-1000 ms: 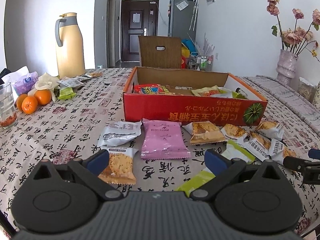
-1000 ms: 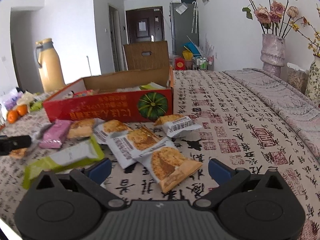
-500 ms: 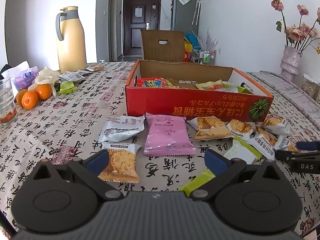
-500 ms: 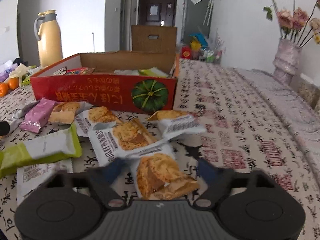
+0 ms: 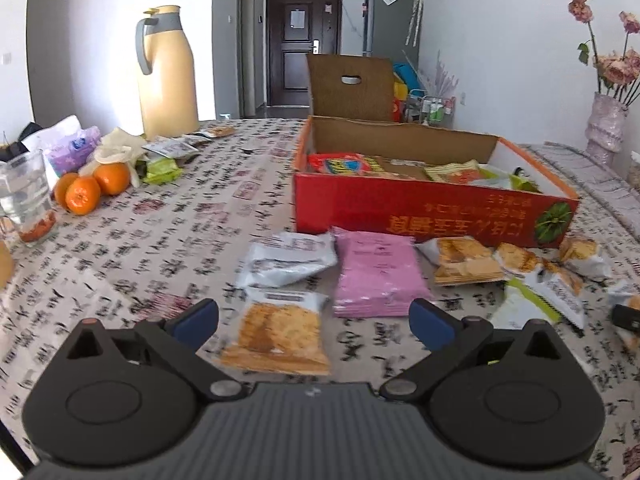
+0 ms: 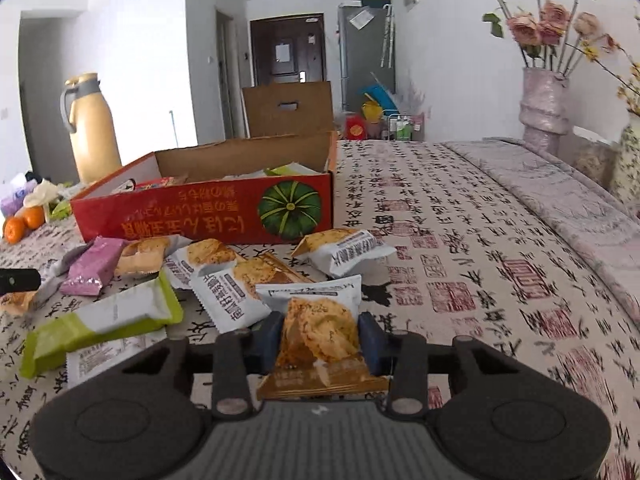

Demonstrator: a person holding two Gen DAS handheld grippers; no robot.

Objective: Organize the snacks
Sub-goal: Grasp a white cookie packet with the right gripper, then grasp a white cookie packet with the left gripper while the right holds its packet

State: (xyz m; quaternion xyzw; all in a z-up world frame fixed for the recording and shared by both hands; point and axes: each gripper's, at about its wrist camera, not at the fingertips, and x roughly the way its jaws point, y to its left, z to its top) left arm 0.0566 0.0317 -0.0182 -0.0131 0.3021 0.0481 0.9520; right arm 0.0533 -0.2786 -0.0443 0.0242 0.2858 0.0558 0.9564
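A red cardboard box (image 5: pixel 432 210) with snacks inside stands on the table; it also shows in the right wrist view (image 6: pixel 208 220). Loose packets lie in front of it: a cracker packet (image 5: pixel 280 334), a pink packet (image 5: pixel 378 268), a silver packet (image 5: pixel 286 258) and a green-white bar (image 6: pixel 100 322). My left gripper (image 5: pixel 316 320) is open with the cracker packet lying between its fingers on the table. My right gripper (image 6: pixel 320 338) is shut on another cracker packet (image 6: pixel 320 344) and holds it just above the table.
A yellow thermos jug (image 5: pixel 168 76), oranges (image 5: pixel 90 186), a glass (image 5: pixel 26 196) and bags stand at the left. A vase of flowers (image 6: pixel 546 104) stands at the far right. A brown box flap (image 5: pixel 350 86) rises behind the red box.
My right gripper closed on the cracker packet in front of it and lifted it slightly. My left gripper moved left and now straddles the nearest cracker packet.
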